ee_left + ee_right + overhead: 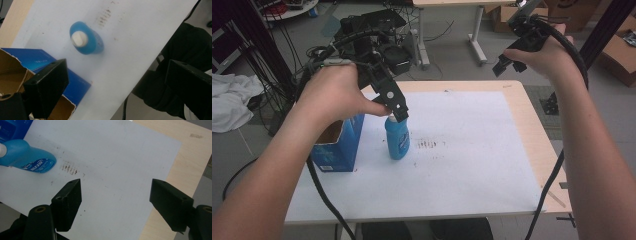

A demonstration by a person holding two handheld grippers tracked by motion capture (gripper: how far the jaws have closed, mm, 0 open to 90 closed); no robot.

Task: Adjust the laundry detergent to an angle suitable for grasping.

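White sheet [472, 150] spread on wooden table [537, 145]. Left gripper [398, 112] held above blue bottle [397, 139], jaws wide apart. Bottle stood upright; blue box [337, 147] at its 9 o'clock. Right gripper [507, 64] raised at 1 o'clock, jaws apart.

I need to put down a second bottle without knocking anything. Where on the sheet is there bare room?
The widest free patch lies on the white sheet, right of the blue bottle out to the bare wooden table edge, marked with small brown smudges. It is crowded at the left: the open blue box stands close beside the bottle, with the left gripper over them.
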